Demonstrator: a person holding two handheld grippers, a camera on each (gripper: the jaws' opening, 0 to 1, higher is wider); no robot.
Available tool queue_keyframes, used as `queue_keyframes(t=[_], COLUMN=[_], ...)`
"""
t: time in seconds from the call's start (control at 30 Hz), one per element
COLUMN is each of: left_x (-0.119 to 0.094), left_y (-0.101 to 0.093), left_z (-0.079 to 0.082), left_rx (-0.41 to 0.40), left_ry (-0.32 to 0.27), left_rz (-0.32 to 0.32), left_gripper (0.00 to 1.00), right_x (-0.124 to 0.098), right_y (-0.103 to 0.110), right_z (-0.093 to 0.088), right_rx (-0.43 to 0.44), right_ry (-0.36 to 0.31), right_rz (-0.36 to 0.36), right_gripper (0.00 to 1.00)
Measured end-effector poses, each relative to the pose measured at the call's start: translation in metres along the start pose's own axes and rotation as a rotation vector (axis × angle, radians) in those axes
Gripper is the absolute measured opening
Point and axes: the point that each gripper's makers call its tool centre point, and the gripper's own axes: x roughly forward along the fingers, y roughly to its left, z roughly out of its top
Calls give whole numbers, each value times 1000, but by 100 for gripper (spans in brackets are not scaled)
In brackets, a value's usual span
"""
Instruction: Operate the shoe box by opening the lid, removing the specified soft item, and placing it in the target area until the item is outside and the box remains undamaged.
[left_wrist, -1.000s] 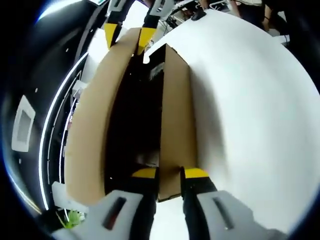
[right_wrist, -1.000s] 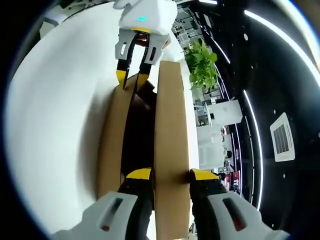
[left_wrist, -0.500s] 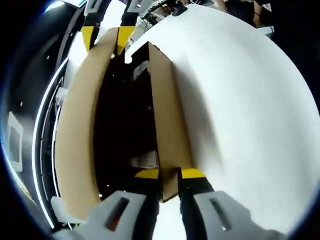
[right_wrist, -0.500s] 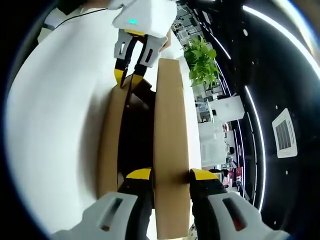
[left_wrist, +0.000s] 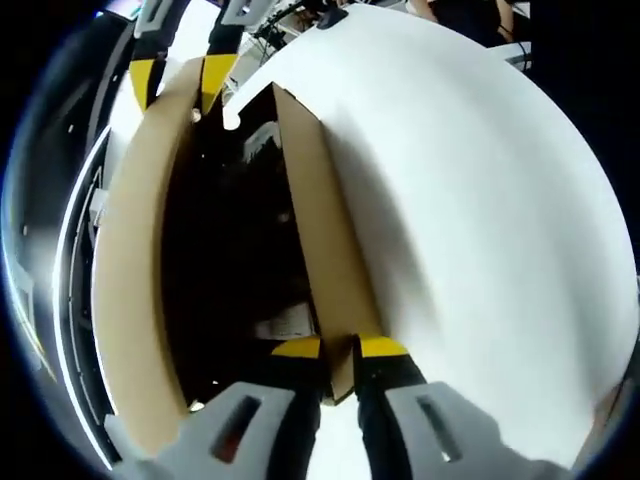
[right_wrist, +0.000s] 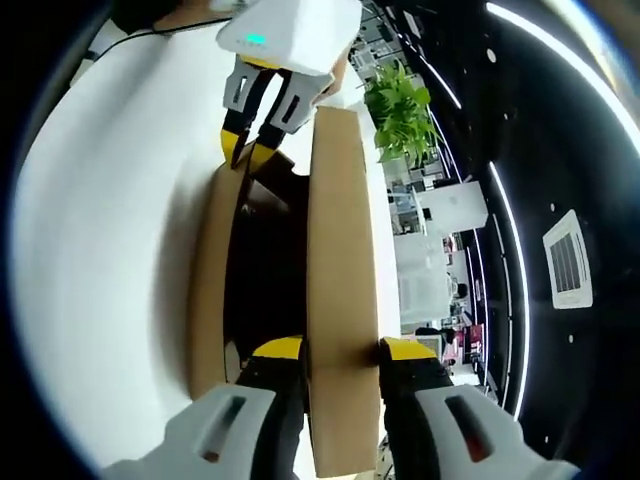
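Observation:
A brown cardboard shoe box lies on the white table (left_wrist: 480, 200). In the left gripper view my left gripper (left_wrist: 340, 347) is shut on the near end of the box's side wall (left_wrist: 315, 220). The lid (left_wrist: 130, 250) stands away to the left, with the right gripper (left_wrist: 178, 78) clamped on its far end. In the right gripper view my right gripper (right_wrist: 342, 349) is shut on the lid (right_wrist: 340, 230), and the left gripper (right_wrist: 247, 150) grips the box wall (right_wrist: 207, 270) at the top. The box interior (left_wrist: 230, 230) is dark; a pale patch (left_wrist: 285, 325) shows low inside.
White tabletop (right_wrist: 110, 250) spreads beside the box. A green potted plant (right_wrist: 400, 105) stands beyond the lid, with white furniture (right_wrist: 450, 220) behind it. Dark ceiling with light strips (right_wrist: 530, 200) is at the right. People's dark clothing (left_wrist: 470, 15) shows at the table's far side.
The gap between the lid and the box wall has widened as the lid swung away. Both grippers kept their holds.

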Motion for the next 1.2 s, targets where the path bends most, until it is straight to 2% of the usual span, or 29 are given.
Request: queue_keyframes(t=[0.07,0.17,0.33,0.47,0.57,0.77,0.9,1.03,1.2], left_x=[0,1,1,0,0,1,1,4,6], left_y=[0,0,-1,-1,0,0,1,1,-1], left_z=[0,1,1,2,1,1,1,3,5], left_rx=[-25,-51,-63,-114,-137,-188,-207,-285,-271], left_ry=[-42,-75,-82,-130,-143,-116,-133,-169,-192], left_rz=[-7,-28,-37,-55,-64,-66,-83,-112,-125], left_gripper=[10,10,9,8,7,7,7,6,6], right_x=[1,2,2,2,3,3,5,6,7], right_y=[-1,-4,-8,-8,-9,-11,-15,-17,-21], right_z=[0,0,-1,-1,-1,-1,-1,-1,-2], right_rx=[-2,-9,1,-3,-7,-8,-10,-12,-10], right_ry=[9,21,22,22,25,26,33,41,51], right_rz=[-2,-7,-7,-13,-16,-15,-21,-27,-36], right_gripper=[28,28,27,27,27,27,27,27,27])
